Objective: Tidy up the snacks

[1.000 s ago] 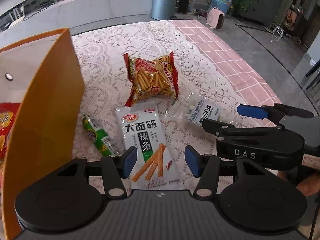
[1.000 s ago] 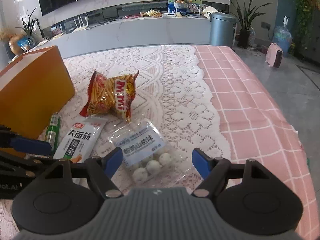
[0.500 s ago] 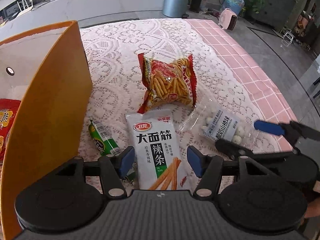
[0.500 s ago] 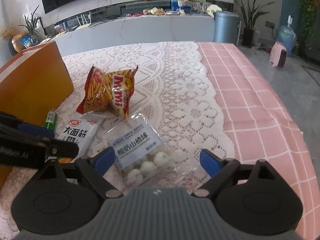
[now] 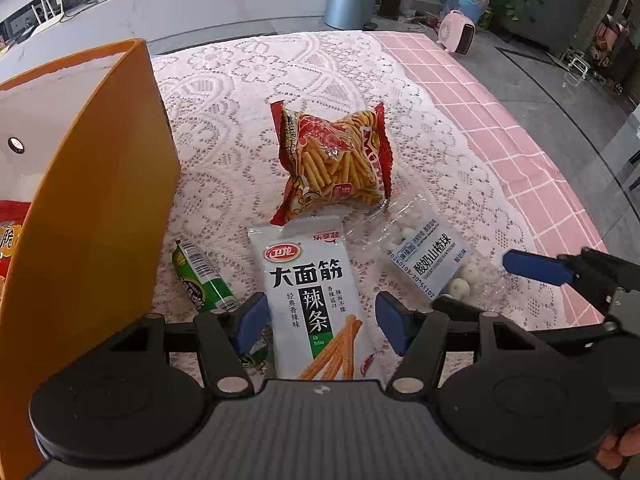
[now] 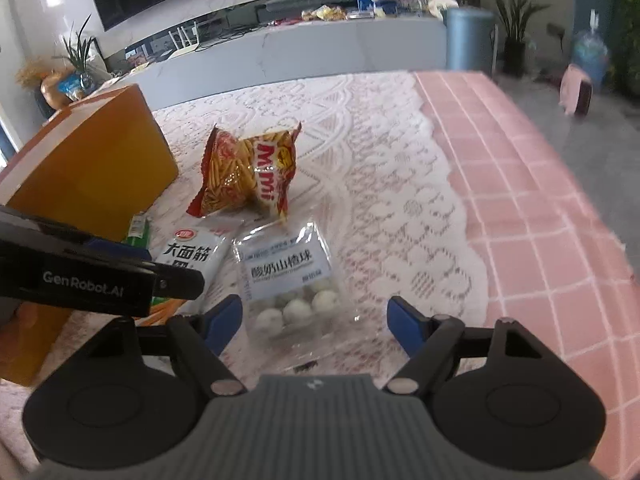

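My left gripper blocks the bottom end of the white spicy-strip packet, and its left pad covers the lower tip of the green tube, whose small print I can't read. The orange box runs off the left edge of the view; inside it only a sliver of a red packet shows. From the right wrist everything is blurred, and my left gripper's body, marked "GenRobot.AI", crosses the white packet there.

My left gripper has just been opening and now stands wide, pads on either side of the white packet's lower half without pressing it. My right gripper has just been closing a little but is wide too, straddling the clear bag of white balls, pads off it.

The white packet reads "大面筋 辣条" with a red oval logo. The clear bag's label reads "酸奶山楂球". The red bag of crispy sticks shows "Mimi" down its side. All four loose snacks lie on the lace cloth near the worktop's near edge, just right of the box.
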Action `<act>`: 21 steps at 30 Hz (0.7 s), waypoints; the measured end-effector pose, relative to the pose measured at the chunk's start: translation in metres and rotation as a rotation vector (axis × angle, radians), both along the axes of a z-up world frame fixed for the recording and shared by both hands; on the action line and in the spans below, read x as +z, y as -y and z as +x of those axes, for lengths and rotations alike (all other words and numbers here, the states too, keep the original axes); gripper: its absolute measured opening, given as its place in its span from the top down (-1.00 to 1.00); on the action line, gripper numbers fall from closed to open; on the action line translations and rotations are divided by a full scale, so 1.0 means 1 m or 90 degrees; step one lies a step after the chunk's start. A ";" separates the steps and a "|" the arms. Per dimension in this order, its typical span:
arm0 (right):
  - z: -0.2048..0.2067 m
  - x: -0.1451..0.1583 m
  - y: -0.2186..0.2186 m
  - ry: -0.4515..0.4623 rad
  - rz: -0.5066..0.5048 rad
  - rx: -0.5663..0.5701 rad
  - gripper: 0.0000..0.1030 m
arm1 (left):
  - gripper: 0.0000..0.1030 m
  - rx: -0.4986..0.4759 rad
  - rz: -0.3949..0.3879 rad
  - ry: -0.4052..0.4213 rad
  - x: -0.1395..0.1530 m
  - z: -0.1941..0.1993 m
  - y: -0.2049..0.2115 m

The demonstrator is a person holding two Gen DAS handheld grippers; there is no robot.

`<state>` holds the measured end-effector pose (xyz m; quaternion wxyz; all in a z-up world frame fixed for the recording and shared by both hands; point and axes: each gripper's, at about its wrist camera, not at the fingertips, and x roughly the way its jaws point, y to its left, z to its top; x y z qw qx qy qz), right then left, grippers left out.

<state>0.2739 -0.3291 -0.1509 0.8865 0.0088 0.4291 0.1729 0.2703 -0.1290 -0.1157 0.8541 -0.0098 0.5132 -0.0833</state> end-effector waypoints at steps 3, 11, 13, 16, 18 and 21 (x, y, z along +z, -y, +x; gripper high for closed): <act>0.002 -0.004 -0.017 0.025 -0.054 0.033 -0.52 | -0.41 -0.002 -0.003 0.013 0.005 -0.003 0.000; 0.008 -0.009 -0.022 0.045 -0.090 0.031 -0.20 | -0.41 0.001 0.008 0.006 0.003 -0.001 0.000; 0.010 -0.008 -0.012 0.031 -0.090 -0.008 -0.20 | -0.43 -0.004 0.016 0.002 0.001 0.001 0.003; 0.012 -0.008 0.005 0.004 -0.059 -0.058 -0.20 | -0.45 -0.009 0.044 -0.010 -0.003 0.004 0.009; 0.012 -0.007 0.008 0.001 -0.049 -0.067 -0.20 | -0.49 -0.001 0.067 -0.017 -0.006 0.007 0.013; 0.011 -0.008 0.004 0.005 -0.063 -0.059 -0.21 | -0.53 0.010 0.072 -0.036 -0.009 0.012 0.016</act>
